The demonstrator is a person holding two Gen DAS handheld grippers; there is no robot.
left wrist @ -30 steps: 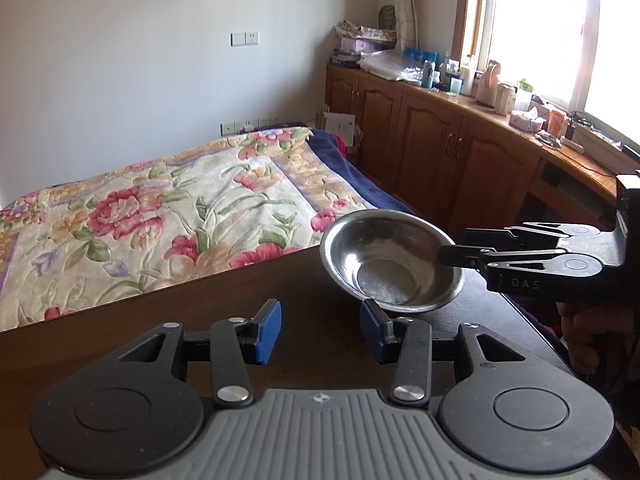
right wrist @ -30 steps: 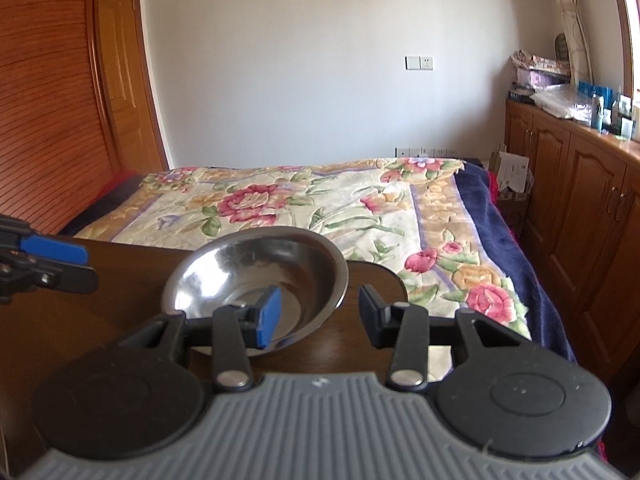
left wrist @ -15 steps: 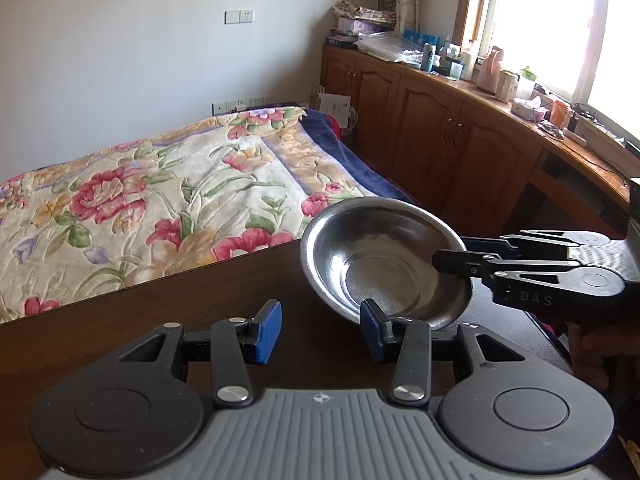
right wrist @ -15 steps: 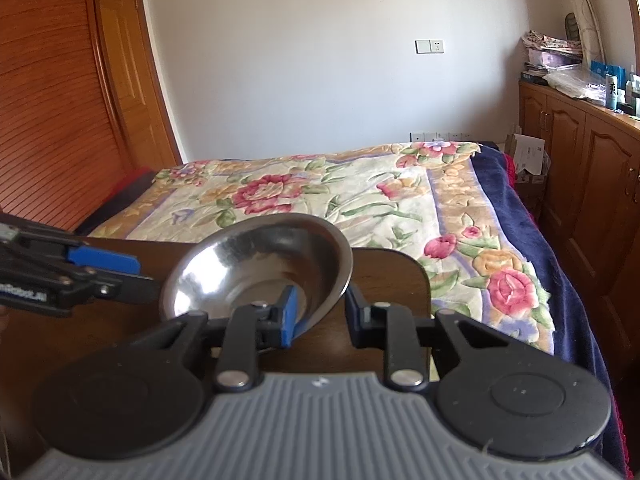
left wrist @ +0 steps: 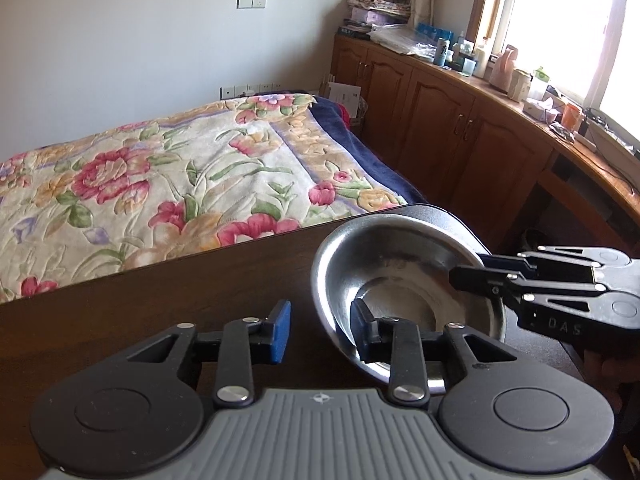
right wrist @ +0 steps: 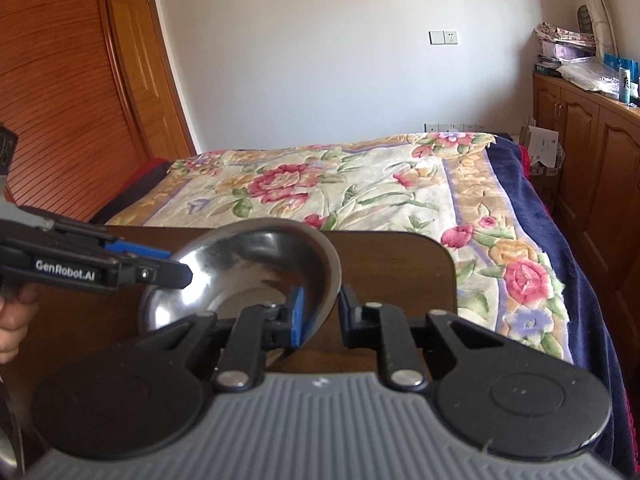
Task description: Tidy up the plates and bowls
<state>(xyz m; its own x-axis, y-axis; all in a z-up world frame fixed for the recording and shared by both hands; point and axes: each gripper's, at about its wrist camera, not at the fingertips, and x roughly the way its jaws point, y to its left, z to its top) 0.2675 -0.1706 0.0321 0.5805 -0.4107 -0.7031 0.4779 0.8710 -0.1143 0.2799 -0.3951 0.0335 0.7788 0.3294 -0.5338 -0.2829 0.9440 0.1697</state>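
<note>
1. Right tool point(right wrist: 318, 314) clamps the near rim of the steel bowl point(right wrist: 256, 264), one blue pad inside, the other finger outside; the bowl is tipped up, lifted over the dark wooden table point(right wrist: 400, 264).
2. Left tool point(left wrist: 320, 332) is spread, gripping nothing; its right finger point(left wrist: 366, 330) sits inside the bowl's rim, its left blue pad point(left wrist: 280, 332) outside, rim between them.
3. Risk: a one-point pinch on thin slick steel could let the bowl pivot or slip and clatter onto the table.
4. Risk: if the left tool closes off-centre, it may knock the tilted bowl out of the right grip.
5. Beyond the table edge lies a bed with a floral blanket point(right wrist: 360, 184); a dropped bowl could roll off toward it.
</note>
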